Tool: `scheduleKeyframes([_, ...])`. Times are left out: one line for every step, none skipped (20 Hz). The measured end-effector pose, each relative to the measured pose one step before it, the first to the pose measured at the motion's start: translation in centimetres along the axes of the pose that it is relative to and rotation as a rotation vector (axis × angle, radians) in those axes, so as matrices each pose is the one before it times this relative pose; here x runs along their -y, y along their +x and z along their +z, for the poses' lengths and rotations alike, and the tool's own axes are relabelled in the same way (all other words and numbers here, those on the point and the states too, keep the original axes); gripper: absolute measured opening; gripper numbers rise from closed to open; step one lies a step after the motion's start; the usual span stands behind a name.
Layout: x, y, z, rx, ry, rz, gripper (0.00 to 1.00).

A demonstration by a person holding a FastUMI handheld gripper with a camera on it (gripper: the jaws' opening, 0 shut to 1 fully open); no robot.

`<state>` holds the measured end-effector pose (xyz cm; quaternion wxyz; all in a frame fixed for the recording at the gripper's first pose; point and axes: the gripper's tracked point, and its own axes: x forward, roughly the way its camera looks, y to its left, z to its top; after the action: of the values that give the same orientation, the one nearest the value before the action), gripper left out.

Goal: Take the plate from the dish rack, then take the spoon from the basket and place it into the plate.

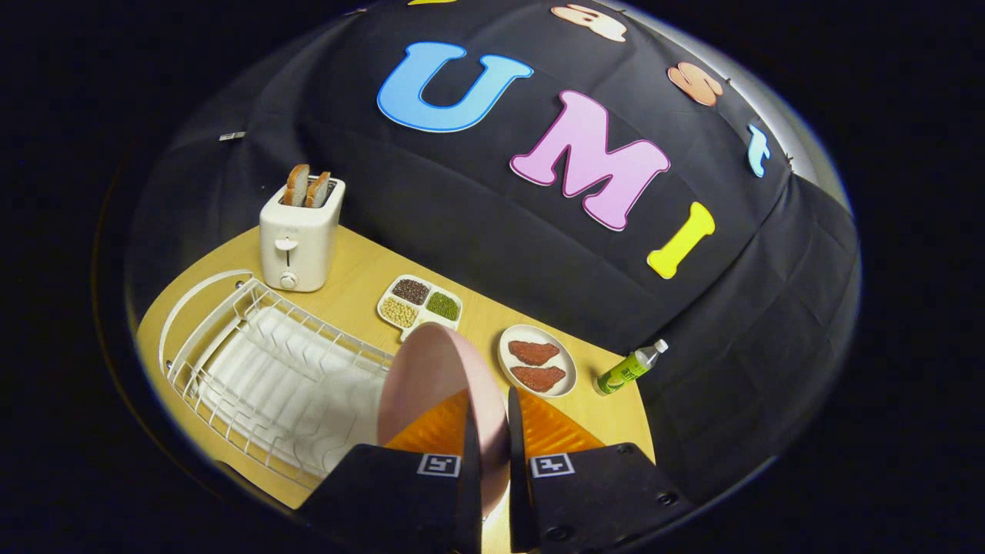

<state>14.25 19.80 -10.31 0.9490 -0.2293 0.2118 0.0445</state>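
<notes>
The gripper [492,431] has its 2 fingers closed to a narrow gap with the rim of the pink plate [431,369] pinched between them, so the plate stands on edge, its face turned towards the rack [254,362]. Holding it by the rim this way suits lifting a dish out of upright wire slots; the plate looks already clear of the rack and is carried above the table [362,269], just beside the rack's near corner. The rack itself looks bare, only its white drip tray inside.

Judging by this, step 1 is nearly done: the plate has yet to be laid flat on open wood. The spoon and its basket cannot be made out here.

Beyond the fingers lie a white tray [419,306] with 3 sections, each holding a different sort of beans or grains, and a small oval dish [537,360] carrying 2 reddish slabs. A toaster [300,235] behind the rack holds 2 slices of bread, and a green bottle [629,368] lies on its side near the dish
</notes>
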Motion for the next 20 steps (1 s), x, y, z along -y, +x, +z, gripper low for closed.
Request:
scheduleKeyframes([-0.043,0.059,-0.685,-0.0286,0.04664,0.02586,0.18])
scheduleKeyframes([0.34,0.009,-0.576,-0.02088,0.03714,0.01742,0.18])
scheduleKeyframes([0.609,0.34,-0.383,-0.01294,0.0222,0.01093,0.18])
scheduleKeyframes([0.899,-0.312,-0.371,-0.00807,0.0204,0.01334,0.17])
scheduleKeyframes([0.677,-0.371,-0.16,-0.00013,0.02146,0.01549,0.17])
scheduleKeyframes([0.689,-0.63,-0.266,-0.00028,0.02878,0.02003,0.17])
scheduleKeyframes([0.655,-0.721,-0.308,-0.00078,0.03463,0.02201,0.17])
scheduleKeyframes([0.697,-0.745,-0.521,-0.00197,0.03605,0.02212,0.16])
scheduleKeyframes([0.849,-0.886,-0.484,-0.0011,0.03117,0.01851,0.17])
scheduleKeyframes([0.954,-0.957,-0.532,-0.00121,0.02879,0.01596,0.17])
scheduleKeyframes([0.864,-0.928,-0.649,-0.00063,0.02562,0.01956,0.17])
scheduleKeyframes([0.883,-0.925,-0.8,-0.00182,0.02793,0.0206,0.17])
scheduleKeyframes([0.933,-1.001,-0.844,-0.00044,0.03168,0.01815,0.17])
scheduleKeyframes([0.925,-1.09,-0.993,-0.00506,0.03056,0.01676,0.17])
scheduleKeyframes([0.979,-1.024,-1.059,-0.00643,0.03179,0.01324,0.16])
scheduleKeyframes([1.096,-0.895,-1.185,-0.0098,0.03141,0.00903,0.17])
scheduleKeyframes([1.109,-0.785,-1.225,-0.01289,0.02786,0.00812,0.17])
scheduleKeyframes([1.07,-0.649,-1.119,-0.01094,0.02443,0.00904,0.16])
scheduleKeyframes([0.914,-0.377,-1.211,-0.01353,0.01796,0.01145,0.17])
scheduleKeyframes([1.022,-0.382,-1.235,-0.01439,0.01665,0.01322,0.17])
